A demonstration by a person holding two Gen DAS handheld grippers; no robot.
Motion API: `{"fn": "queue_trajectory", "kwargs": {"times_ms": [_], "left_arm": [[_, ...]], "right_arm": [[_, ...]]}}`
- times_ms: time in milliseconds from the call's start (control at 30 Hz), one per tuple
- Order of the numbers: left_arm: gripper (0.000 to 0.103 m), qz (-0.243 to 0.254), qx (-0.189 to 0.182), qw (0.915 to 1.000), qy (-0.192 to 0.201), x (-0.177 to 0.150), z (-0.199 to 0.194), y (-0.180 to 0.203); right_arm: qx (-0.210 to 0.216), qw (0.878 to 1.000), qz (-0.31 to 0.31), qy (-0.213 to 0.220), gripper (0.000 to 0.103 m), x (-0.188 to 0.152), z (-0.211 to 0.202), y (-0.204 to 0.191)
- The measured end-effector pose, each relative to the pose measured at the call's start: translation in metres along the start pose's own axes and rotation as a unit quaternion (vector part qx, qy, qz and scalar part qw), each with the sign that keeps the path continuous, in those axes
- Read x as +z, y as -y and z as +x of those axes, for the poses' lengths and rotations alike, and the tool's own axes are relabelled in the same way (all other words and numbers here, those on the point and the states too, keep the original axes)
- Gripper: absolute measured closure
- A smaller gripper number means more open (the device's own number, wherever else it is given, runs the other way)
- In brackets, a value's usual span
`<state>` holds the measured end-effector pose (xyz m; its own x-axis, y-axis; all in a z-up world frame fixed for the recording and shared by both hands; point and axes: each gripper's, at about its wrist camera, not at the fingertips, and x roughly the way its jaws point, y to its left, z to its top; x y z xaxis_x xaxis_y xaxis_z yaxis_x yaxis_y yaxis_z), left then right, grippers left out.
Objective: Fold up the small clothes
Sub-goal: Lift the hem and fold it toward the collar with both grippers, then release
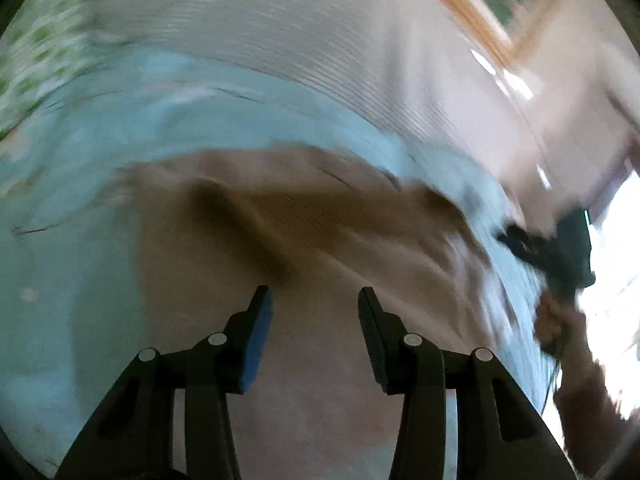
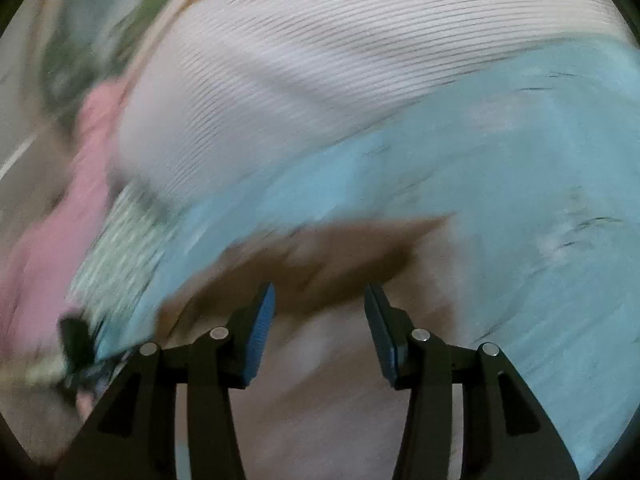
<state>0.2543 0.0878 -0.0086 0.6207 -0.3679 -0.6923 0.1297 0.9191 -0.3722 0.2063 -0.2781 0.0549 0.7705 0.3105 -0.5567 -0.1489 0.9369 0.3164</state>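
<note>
A beige-brown garment (image 1: 304, 232) lies on a light blue sheet (image 1: 80, 168), rumpled, with a dark fold across it. My left gripper (image 1: 316, 300) is open and empty just above the garment's near part. In the right wrist view the same garment (image 2: 320, 252) lies under my right gripper (image 2: 320, 296), which is open and empty. The right gripper also shows at the right edge of the left wrist view (image 1: 556, 248), held in a hand. Both views are blurred by motion.
A white ribbed cover (image 1: 280, 40) lies beyond the blue sheet (image 2: 520, 160). Pink cloth (image 2: 60, 220) and a green-patterned cloth (image 2: 120, 240) lie at the left of the right wrist view. Bright window light shows at the far right (image 1: 616, 260).
</note>
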Motion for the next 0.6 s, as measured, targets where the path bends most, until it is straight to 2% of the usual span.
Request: {"fn": "queue_trajectory", "kwargs": {"times_ms": [67, 133, 167, 267, 333, 433, 500, 533, 567, 600], "left_arm": [[0.058, 0.047, -0.004, 0.9985, -0.028, -0.006, 0.016, 0.029], [0.058, 0.079, 0.000, 0.9953, -0.056, -0.006, 0.037, 0.048], [0.058, 0.096, 0.014, 0.9932, -0.064, -0.003, 0.049, 0.052], [0.059, 0.099, 0.055, 0.9911, -0.070, 0.012, 0.072, 0.043], [0.060, 0.084, 0.076, 0.9919, -0.057, 0.029, 0.079, 0.022], [0.074, 0.023, 0.076, 0.9961, -0.038, 0.054, 0.078, -0.019], [0.076, -0.017, 0.092, 0.9956, -0.013, 0.065, 0.073, -0.046], [0.082, -0.035, 0.088, 0.9955, -0.001, 0.068, 0.068, -0.059], [0.084, -0.055, 0.084, 0.9949, 0.011, 0.070, 0.064, -0.072], [0.080, -0.079, 0.095, 0.9920, 0.025, 0.070, 0.059, -0.085]], "right_arm": [[0.045, 0.994, -0.060, -0.083, 0.054, -0.019, 0.025, -0.033], [0.060, 0.985, -0.094, -0.133, 0.054, -0.032, 0.047, -0.053], [0.065, 0.978, -0.117, -0.162, 0.054, -0.037, 0.065, -0.062], [0.029, 0.970, -0.142, -0.195, 0.056, -0.032, 0.104, -0.061], [0.002, 0.974, -0.132, -0.185, 0.059, -0.018, 0.120, -0.046], [-0.029, 0.986, -0.070, -0.146, 0.063, 0.011, 0.130, -0.011], [-0.057, 0.993, -0.021, -0.106, 0.067, 0.029, 0.127, 0.016], [-0.069, 0.994, -0.005, -0.087, 0.066, 0.033, 0.123, 0.025], [-0.119, 0.991, 0.018, -0.054, 0.066, 0.039, 0.114, 0.037], [-0.120, 0.991, 0.037, -0.033, 0.067, 0.041, 0.106, 0.047]]}}
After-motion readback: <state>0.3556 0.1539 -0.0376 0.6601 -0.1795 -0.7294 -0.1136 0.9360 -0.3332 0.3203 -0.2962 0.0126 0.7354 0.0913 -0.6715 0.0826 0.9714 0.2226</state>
